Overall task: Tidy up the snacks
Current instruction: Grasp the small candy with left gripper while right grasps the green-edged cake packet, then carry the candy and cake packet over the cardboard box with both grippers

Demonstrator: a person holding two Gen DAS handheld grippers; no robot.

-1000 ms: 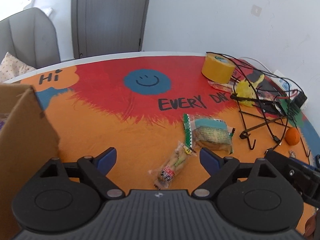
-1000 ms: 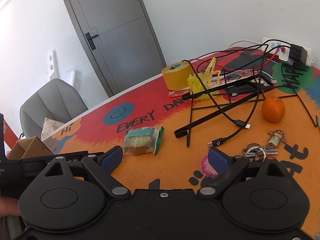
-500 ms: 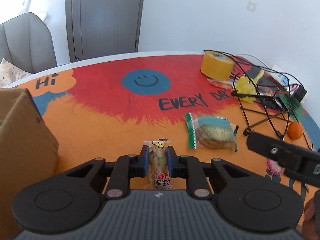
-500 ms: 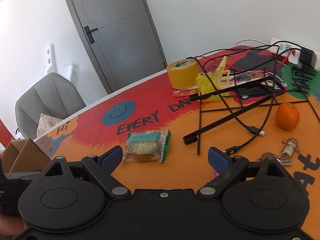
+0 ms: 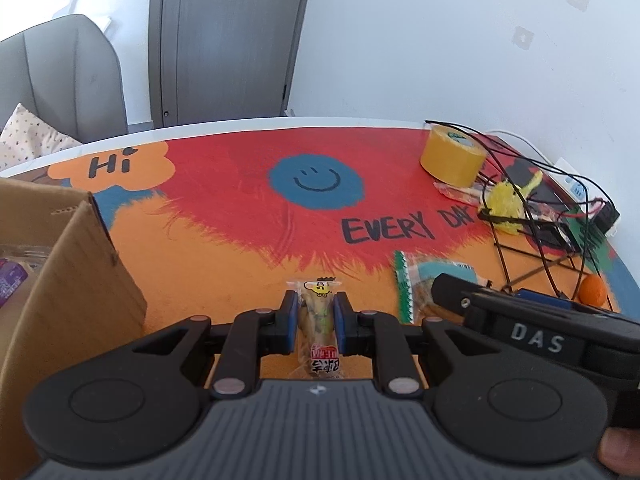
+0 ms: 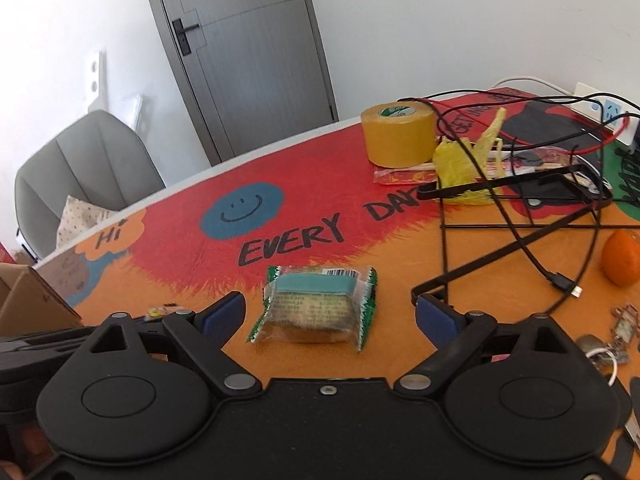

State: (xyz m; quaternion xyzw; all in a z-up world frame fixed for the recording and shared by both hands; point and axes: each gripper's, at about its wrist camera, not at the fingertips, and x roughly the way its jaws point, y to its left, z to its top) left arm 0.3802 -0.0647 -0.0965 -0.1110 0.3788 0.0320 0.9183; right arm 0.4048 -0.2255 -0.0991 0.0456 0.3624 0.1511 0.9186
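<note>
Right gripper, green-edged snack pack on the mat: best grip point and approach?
Grip the green-edged snack pack across its plump middle, pads on the two crimped green ends. It lies flat with its long axis across the view, already between the open right gripper fingers. Probably best to come down from above and near side; the cables sit off to its right.

White wall [image 5: 440, 40], grey door [image 5: 224, 32], grey chair [image 5: 60, 76].

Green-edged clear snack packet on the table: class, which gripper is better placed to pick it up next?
Right. The right gripper is open with the green-edged clear snack packet lying between its blue fingers. The left gripper is already shut on the narrow clear snack stick.
</note>
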